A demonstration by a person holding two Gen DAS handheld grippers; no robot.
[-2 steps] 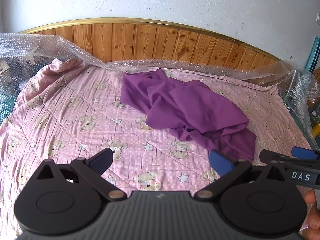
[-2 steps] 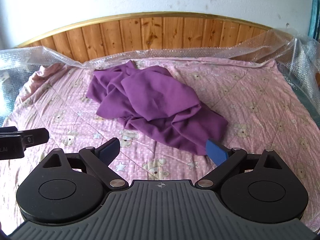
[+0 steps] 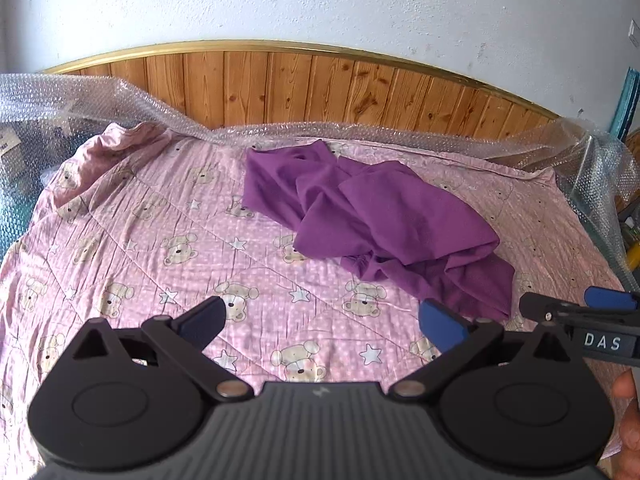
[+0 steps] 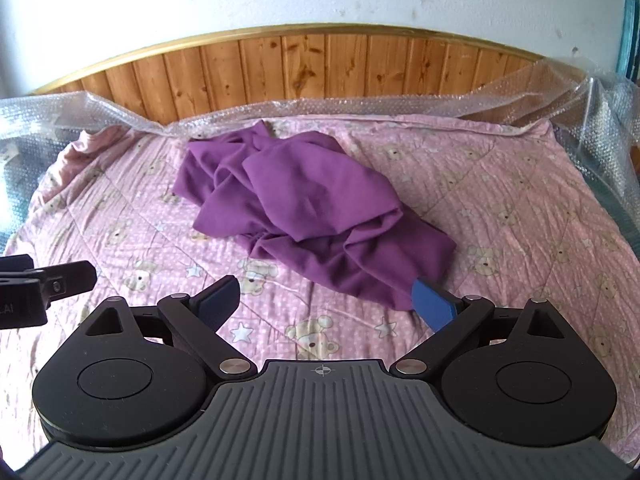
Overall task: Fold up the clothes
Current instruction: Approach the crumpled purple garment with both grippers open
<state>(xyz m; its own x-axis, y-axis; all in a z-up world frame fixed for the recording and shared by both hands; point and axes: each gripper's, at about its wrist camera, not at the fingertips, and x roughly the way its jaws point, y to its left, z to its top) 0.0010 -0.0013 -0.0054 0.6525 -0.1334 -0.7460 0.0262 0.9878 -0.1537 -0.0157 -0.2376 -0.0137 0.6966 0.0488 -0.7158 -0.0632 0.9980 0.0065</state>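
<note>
Pink bear-print quilt (image 3: pixel 168 248), bubble wrap (image 3: pixel 100 96), wooden headboard (image 3: pixel 304 84), white wall (image 3: pixel 320 0).

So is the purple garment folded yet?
No. The purple garment lies crumpled in a loose heap on the pink quilt, neither gripper touching it.

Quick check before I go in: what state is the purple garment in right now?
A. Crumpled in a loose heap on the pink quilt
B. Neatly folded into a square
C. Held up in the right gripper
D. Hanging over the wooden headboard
A: the purple garment lies bunched in a heap on the pink quilt, and both the left gripper and the right gripper are open and empty.
</note>
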